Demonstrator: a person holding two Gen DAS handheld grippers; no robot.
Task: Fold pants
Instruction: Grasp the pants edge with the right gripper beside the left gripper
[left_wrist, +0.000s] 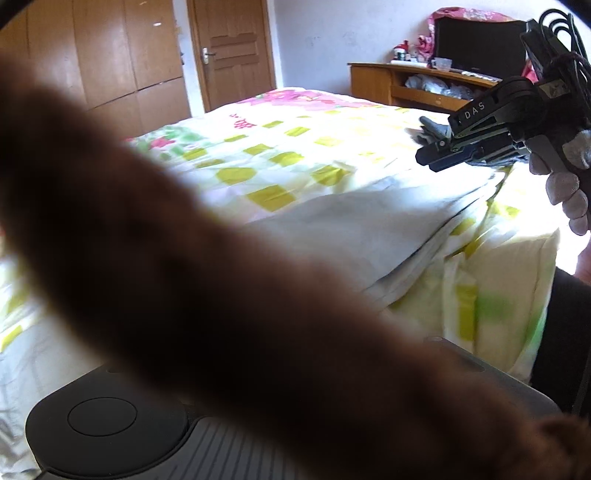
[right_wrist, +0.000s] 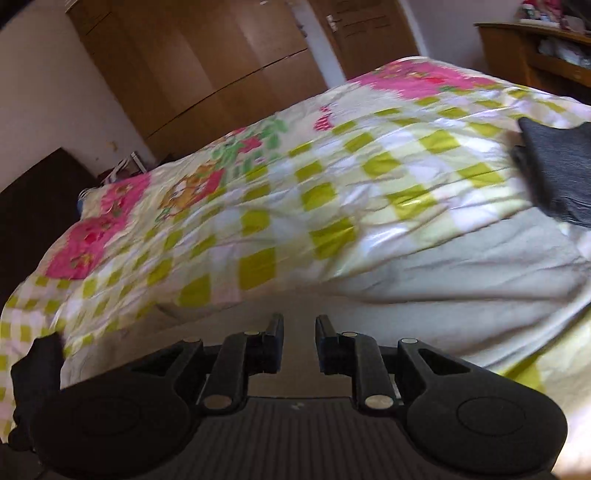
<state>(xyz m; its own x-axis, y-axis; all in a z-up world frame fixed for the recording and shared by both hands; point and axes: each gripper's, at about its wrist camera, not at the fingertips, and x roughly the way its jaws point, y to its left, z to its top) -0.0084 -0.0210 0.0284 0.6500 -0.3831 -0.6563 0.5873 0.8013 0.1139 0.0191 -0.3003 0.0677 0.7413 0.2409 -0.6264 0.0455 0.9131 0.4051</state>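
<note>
Checkered bed (right_wrist: 332, 192), dark pants (right_wrist: 557, 173) bunched, right claw (right_wrist: 299, 339) parted

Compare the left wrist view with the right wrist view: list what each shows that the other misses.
Only the left wrist view shows the right gripper from outside, the gloved hand holding it, a blurred brown shape covering the left gripper's fingers, and a black screen.

Only the right wrist view shows the right gripper from behind, jaws apart and empty, and dark furniture beside the bed.

Both show the checked quilt, a dark garment on it, the wardrobe and door.
</note>
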